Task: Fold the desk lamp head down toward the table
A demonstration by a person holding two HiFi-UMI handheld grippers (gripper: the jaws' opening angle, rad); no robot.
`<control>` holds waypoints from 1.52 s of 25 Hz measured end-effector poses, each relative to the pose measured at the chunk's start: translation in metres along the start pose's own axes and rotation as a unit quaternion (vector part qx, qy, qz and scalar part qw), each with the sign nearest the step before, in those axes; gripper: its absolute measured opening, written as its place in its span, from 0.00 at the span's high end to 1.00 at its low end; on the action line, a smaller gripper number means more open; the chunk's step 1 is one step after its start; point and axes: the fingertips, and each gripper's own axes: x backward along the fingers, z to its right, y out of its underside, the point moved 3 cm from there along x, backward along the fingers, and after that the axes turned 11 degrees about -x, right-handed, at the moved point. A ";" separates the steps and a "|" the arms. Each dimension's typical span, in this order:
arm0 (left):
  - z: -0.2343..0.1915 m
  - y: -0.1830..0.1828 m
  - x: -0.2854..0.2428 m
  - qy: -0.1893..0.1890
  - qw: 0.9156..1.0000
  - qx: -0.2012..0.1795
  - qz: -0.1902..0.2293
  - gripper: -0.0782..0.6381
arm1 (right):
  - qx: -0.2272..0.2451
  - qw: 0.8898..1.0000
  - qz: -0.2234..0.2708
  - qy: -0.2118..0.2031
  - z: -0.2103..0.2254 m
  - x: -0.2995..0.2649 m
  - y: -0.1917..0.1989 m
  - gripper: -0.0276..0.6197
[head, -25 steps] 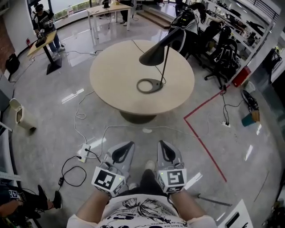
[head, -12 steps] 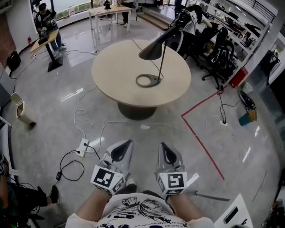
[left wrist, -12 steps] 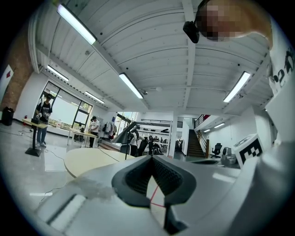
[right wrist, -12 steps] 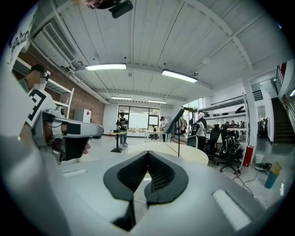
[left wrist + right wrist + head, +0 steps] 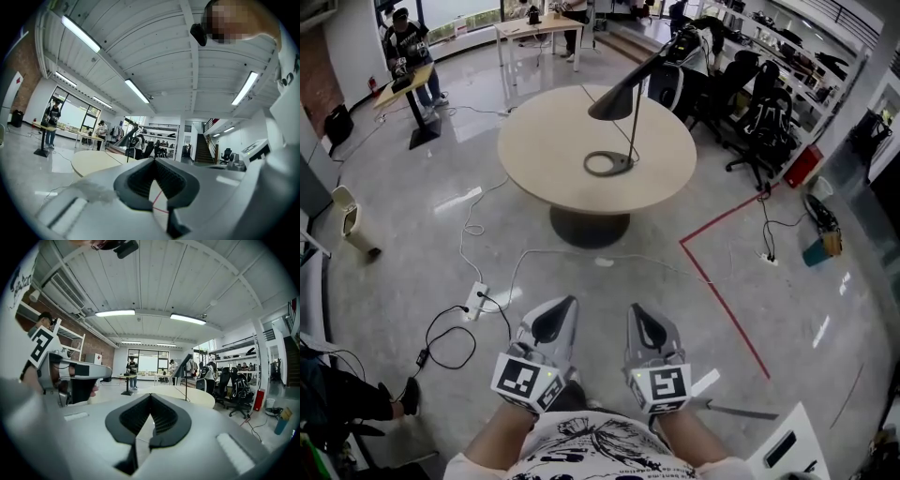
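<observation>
Standing well back from the table point(image 5: 534, 159), the person holds both grippers low and empty. The left gripper point(image 5: 555, 319) and right gripper point(image 5: 645, 323) each have jaws closed tip to tip on nothing. The lamp point(image 5: 617, 101) stands far ahead of both jaws, nearer the right gripper's line (only marginally, I judge). Its head slants from the low shade up toward the right, over an upright stem.

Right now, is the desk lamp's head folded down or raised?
Raised: the lamp head hangs high on its upright stem, well above the table.
</observation>
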 end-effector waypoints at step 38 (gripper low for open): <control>0.065 0.005 0.042 -0.009 0.999 -0.034 -0.009 0.89 | 0.003 0.999 -0.021 -0.032 -0.008 0.066 0.010 0.94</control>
